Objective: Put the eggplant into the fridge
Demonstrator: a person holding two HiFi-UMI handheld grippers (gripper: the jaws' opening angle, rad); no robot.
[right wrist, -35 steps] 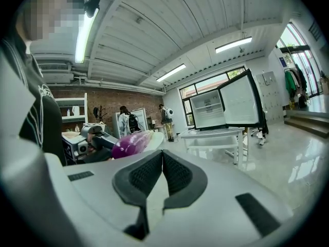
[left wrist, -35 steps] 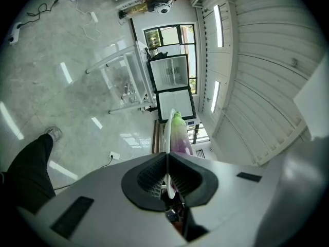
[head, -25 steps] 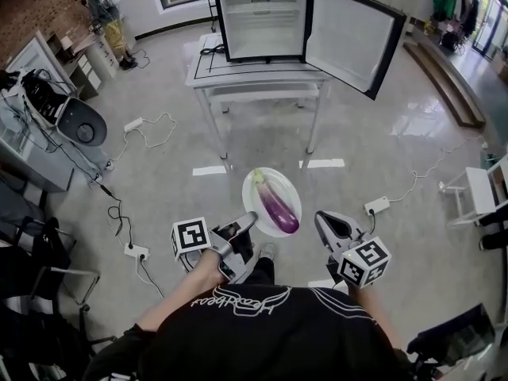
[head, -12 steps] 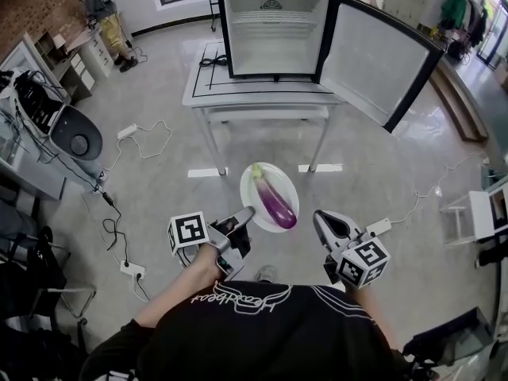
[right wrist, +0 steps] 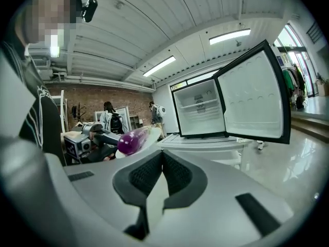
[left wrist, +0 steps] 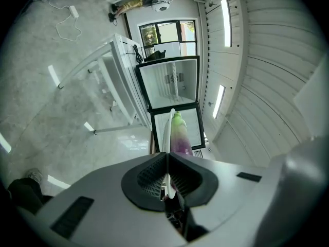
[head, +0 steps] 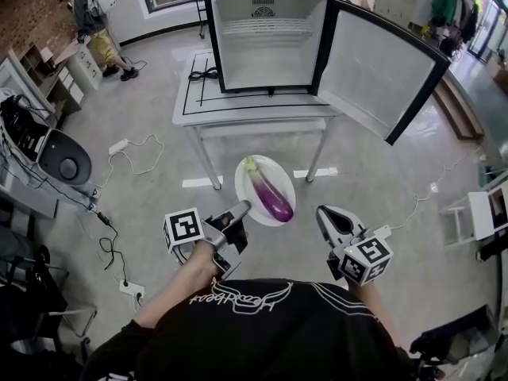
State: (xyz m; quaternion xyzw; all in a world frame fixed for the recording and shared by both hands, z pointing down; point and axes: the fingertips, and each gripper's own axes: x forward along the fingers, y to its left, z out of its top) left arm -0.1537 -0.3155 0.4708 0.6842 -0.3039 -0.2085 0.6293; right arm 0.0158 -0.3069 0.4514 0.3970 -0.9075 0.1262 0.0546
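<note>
Left gripper (head: pixel 240 207) has its jaws clamped on the near left edge of a white plate (head: pixel 243 182). In the left gripper view, the left gripper (left wrist: pixel 167 173) shows its black pads pressed against the thin rim of the plate (left wrist: pixel 167 130), which runs straight out from between them. The eggplant (head: pixel 270 194) lies on the plate, held in the air above the floor in front of the person. Its pale green stem end points toward the plate's far edge, and its purple body reaches the near right edge. In the left gripper view the eggplant (left wrist: pixel 180 138) sits just beyond the pads, against the plate's right face.

Right gripper (head: pixel 325 211) is beside the plate's right edge, apart from it. Its jaws are together with nothing between them, as the right gripper view shows for the right gripper (right wrist: pixel 161 157). That view also catches the purple end of the eggplant (right wrist: pixel 131 140) off to the left.

Beyond the plate stands a white table (head: pixel 238 108) carrying the small fridge (head: pixel 266 38). The fridge sits at the table's back edge, toward the right corner. Its door (head: pixel 373 66) is swung wide open past the table's right edge, and the white inside shows a wire shelf. A black cable (head: pixel 202 75) lies near the table's back left corner.

Power strips and cords trail over the grey floor (head: pixel 151 157) to the left. A person with a backpack (head: pixel 87 10) stands far off at the upper left.
</note>
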